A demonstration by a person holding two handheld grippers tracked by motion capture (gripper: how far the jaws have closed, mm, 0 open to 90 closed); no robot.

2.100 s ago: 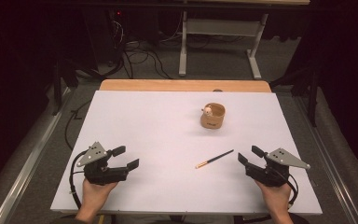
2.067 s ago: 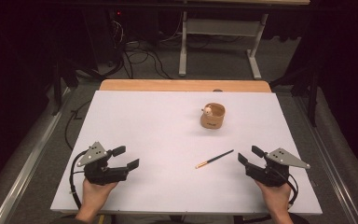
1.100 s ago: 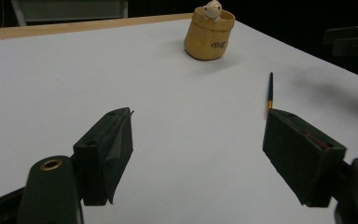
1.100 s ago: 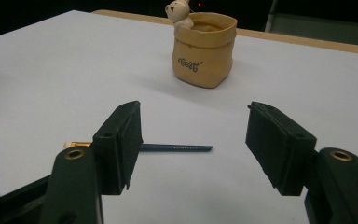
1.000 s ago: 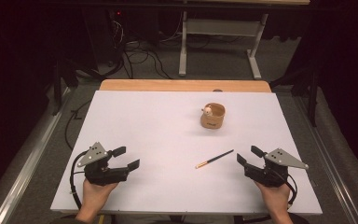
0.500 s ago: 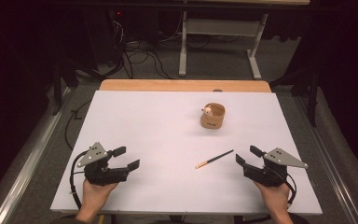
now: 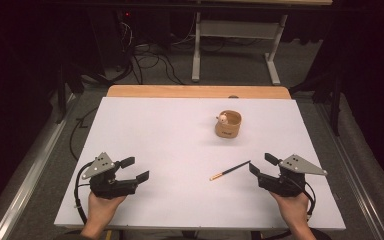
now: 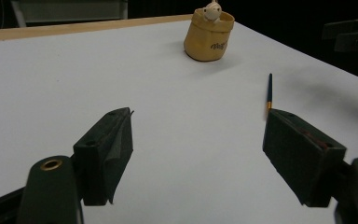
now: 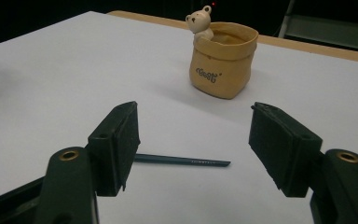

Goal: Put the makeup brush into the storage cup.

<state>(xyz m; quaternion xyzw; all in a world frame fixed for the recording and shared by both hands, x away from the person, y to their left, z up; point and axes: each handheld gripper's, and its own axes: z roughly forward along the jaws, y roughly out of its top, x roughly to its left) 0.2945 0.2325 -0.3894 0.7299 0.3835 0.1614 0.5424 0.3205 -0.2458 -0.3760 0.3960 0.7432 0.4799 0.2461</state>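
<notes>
Lab or workshop, dark room, white table (image 7: 170, 125), tangled floor cables (image 7: 145, 55), metal desk frame (image 7: 232, 40)

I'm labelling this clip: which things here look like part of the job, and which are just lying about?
Likely job items:
paintbrush
bear pen holder
left tongs
right tongs

Just about:
white table
table frame beyond
floor cables

Right gripper (image 7: 260, 164) creeping forward and a touch leftward across the table (image 7: 170, 135), jaws gaping wide, nosing closer to the dark tip of the pencil (image 7: 230, 170), now lying just ahead of the jaws and crosswise in the right gripper view.
</notes>
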